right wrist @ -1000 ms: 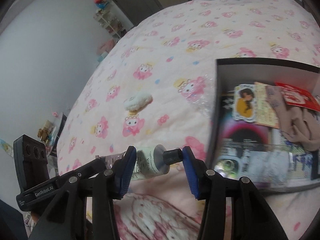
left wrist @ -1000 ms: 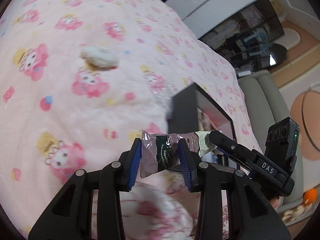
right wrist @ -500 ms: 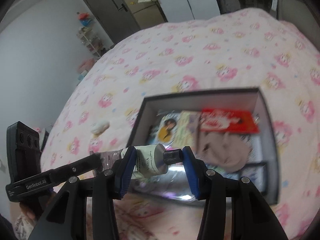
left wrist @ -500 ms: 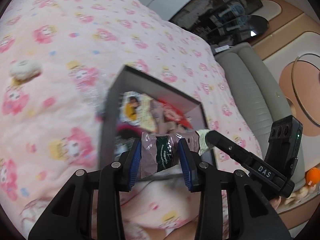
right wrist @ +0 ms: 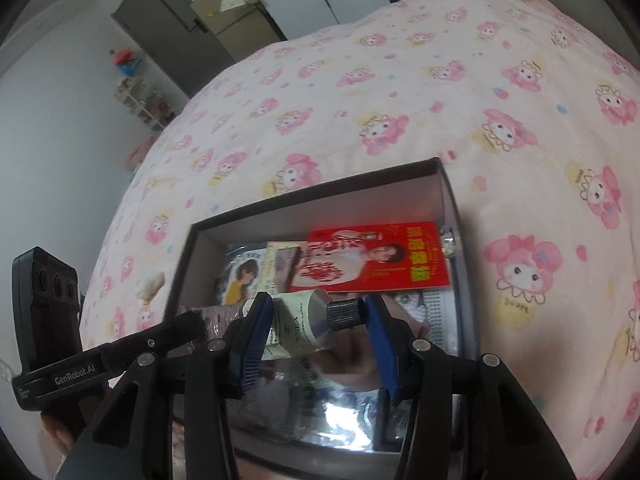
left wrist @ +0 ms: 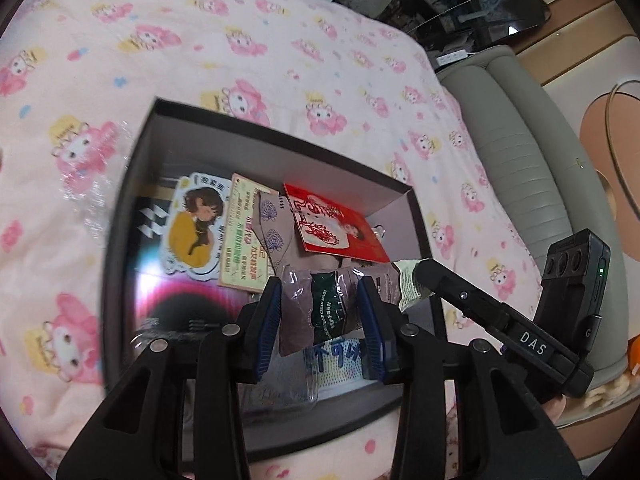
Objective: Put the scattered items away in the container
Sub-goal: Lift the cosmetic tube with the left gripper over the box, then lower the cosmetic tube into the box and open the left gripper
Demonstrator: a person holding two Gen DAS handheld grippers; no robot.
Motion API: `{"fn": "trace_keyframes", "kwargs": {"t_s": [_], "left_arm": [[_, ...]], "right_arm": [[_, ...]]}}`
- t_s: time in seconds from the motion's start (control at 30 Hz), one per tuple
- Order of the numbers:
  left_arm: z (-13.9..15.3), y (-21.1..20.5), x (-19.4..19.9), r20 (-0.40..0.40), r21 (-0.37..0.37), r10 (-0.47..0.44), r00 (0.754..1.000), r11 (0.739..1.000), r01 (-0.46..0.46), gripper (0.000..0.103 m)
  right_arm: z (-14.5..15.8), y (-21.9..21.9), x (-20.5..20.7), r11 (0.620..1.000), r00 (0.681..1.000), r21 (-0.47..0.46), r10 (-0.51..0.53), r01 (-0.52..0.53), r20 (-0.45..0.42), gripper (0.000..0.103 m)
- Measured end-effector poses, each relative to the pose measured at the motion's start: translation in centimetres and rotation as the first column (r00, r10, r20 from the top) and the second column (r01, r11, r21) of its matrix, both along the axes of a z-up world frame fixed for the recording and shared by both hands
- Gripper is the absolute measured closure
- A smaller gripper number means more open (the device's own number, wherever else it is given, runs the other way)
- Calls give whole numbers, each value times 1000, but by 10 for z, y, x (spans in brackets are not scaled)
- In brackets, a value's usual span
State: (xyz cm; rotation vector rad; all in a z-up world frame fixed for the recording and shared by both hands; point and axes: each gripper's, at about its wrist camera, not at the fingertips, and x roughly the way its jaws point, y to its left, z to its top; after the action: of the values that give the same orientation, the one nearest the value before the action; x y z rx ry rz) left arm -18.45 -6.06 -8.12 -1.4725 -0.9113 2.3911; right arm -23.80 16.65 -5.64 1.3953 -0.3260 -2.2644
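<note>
Tube and sachet both hang over the open box, each pinched in one of your claws

Left wrist view: your left claw pinches a brownish hand-cream sachet, its long axis crosswise between the pads, directly above the near half of the dark box on the pink bed cover; below it lie a sticker, a green card and a red card, so I judge a straight drop is open, with only the right claw's finger close at the right. Right wrist view: your right claw clamps a pale tube end to end, black cap against the right pad, over the box's near edge; a small white item lies on the bed left of the box, not yet tidied
</note>
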Motion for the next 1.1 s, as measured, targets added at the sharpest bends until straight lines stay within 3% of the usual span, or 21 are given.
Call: {"fn": "trace_keyframes", "kwargs": {"t_s": [0.77,0.87,1.03,1.1], "left_arm": [[-47,14,-31,92,31,-7,996,1000,4,62],[-46,16,-33,99,4,-6,995,1000,6,62],[-49,29,-39,147,-113,-17,989,993,34,65],[-49,32,-40,153,-110,-27,988,993,44,65]], "right_arm": [[-31,-3,-19,985,1000,172,-15,10,25,58],[-31,-5,-19,982,1000,190,-6,4,12,58],[-34,-16,-17,962,1000,274,21,-14,-23,57],[-36,-21,-15,947,999,319,36,-24,-33,58]]}}
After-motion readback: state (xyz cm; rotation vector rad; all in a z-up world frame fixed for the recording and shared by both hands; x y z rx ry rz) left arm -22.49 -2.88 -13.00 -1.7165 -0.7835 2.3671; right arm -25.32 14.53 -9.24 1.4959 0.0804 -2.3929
